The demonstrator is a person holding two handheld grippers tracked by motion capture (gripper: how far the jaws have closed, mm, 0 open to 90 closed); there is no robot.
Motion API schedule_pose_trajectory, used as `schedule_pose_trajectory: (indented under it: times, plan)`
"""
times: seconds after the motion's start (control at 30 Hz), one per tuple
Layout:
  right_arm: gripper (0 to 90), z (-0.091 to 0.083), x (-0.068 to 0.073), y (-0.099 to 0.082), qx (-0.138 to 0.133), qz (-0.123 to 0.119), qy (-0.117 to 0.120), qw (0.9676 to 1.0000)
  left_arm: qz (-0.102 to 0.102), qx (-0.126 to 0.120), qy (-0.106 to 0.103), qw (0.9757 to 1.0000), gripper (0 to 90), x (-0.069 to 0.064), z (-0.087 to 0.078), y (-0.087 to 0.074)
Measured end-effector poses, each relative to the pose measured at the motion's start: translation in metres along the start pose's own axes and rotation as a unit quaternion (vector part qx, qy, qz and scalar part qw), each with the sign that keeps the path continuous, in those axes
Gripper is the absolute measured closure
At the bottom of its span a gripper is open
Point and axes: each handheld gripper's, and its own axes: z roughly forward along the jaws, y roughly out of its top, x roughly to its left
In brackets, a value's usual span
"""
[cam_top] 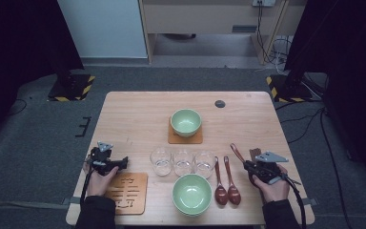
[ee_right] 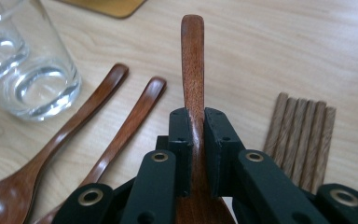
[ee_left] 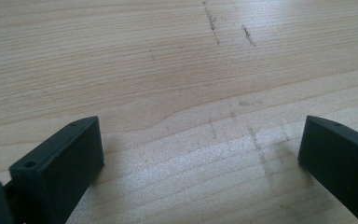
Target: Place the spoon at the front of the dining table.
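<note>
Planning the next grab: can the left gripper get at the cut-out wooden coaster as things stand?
Probably yes. The left gripper is open and empty, the cut-out wooden coaster lies right beside it, nothing between.

Left gripper (ee_left: pixel 200 154) agape, right gripper (ee_right: pixel 196 140) clamped.

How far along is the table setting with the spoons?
Done: two wooden spoons lie side by side right of the near green bowl. In hand: the right gripper is shut on a third spoon, handle pointing away. Left: setting it down. The left gripper is open above bare table.
</note>
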Motion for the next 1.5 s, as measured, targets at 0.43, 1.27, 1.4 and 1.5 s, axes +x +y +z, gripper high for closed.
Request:
schedule_pose_trajectory:
  times: [0.43, 1.27, 1.4, 1.5]
  plan:
    - [82.0, -0.005, -0.01, 0.024, -0.044, 0.013, -0.001, 0.9989, 0.0, 0.0, 0.0, 1.0, 0.0, 0.0, 0.0, 0.0]
    - [82.0, -0.011, -0.016, 0.044, -0.084, 0.01, 0.003, 0.9964, 0.007, -0.042, -0.02, 0.9989, 20.2, -0.007, -0.013, 0.0]
    - [81.9, -0.013, -0.015, 0.044, -0.087, 0.007, 0.003, 0.9962, 0.004, -0.058, -0.034, 0.9977, 22.6, -0.009, -0.018, 0.001]
    - [81.9, -0.015, -0.014, 0.045, -0.088, 0.006, 0.003, 0.9961, 0.004, -0.073, -0.04, 0.9965, 22.7, -0.011, -0.022, 0.002]
